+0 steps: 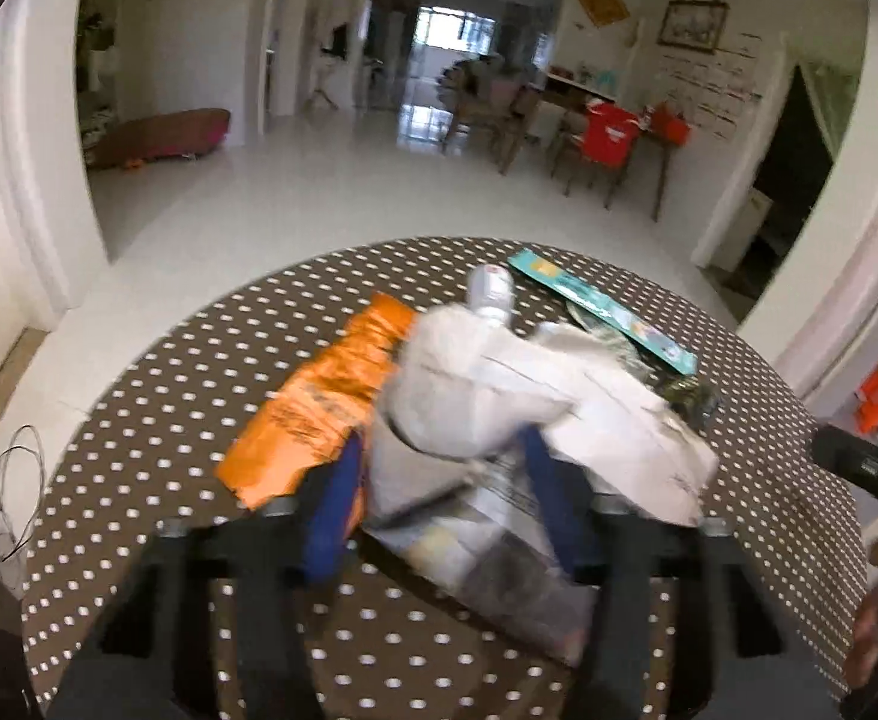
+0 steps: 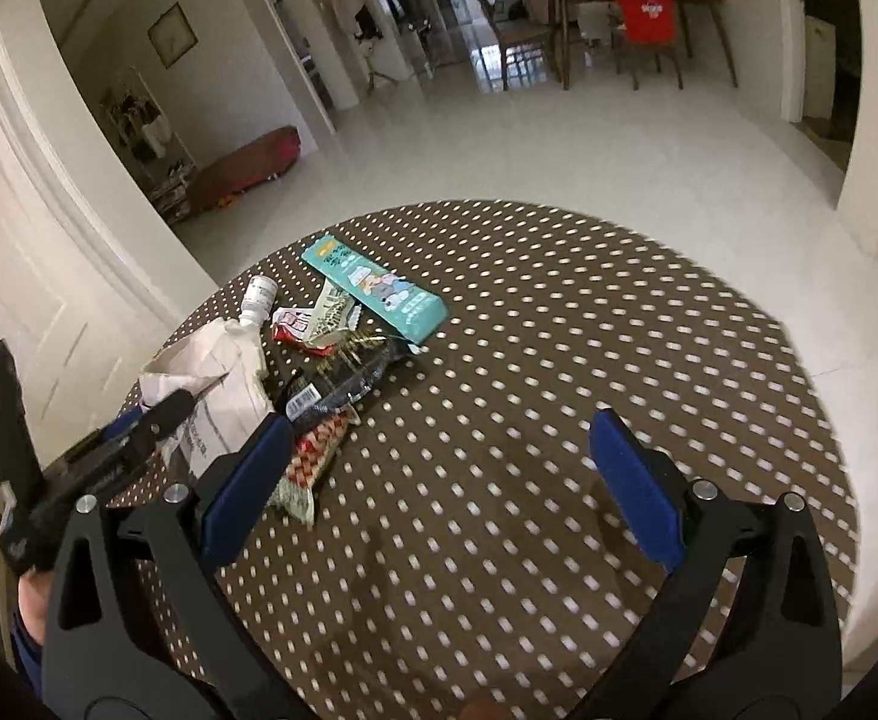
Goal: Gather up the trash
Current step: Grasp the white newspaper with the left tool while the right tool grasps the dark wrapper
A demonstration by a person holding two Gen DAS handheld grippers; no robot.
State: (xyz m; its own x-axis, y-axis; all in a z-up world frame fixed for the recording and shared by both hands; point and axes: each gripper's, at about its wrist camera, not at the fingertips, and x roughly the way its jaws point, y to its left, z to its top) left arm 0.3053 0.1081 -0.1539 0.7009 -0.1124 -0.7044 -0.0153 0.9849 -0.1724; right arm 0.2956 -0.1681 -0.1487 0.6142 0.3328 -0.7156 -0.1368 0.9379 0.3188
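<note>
Trash lies on a round brown polka-dot table (image 2: 559,360). In the left wrist view my left gripper (image 1: 439,462) stands around a crumpled white paper bag (image 1: 499,384), its blue pads on either side; the grip is blurred. An orange wrapper (image 1: 324,402), a white bottle (image 1: 490,288) and a teal packet (image 1: 607,312) lie beyond. In the right wrist view my right gripper (image 2: 439,468) is open and empty over bare tablecloth. To its left lie the white bag (image 2: 216,378), a dark wrapper (image 2: 342,378), a patterned wrapper (image 2: 312,462), the teal packet (image 2: 378,291) and the bottle (image 2: 258,300).
The table edge curves round the far side, with white tiled floor (image 2: 559,144) beyond. A dining table and chairs with a red shirt (image 2: 646,12) stand far back. A white cable (image 1: 18,480) lies on the floor left of the table.
</note>
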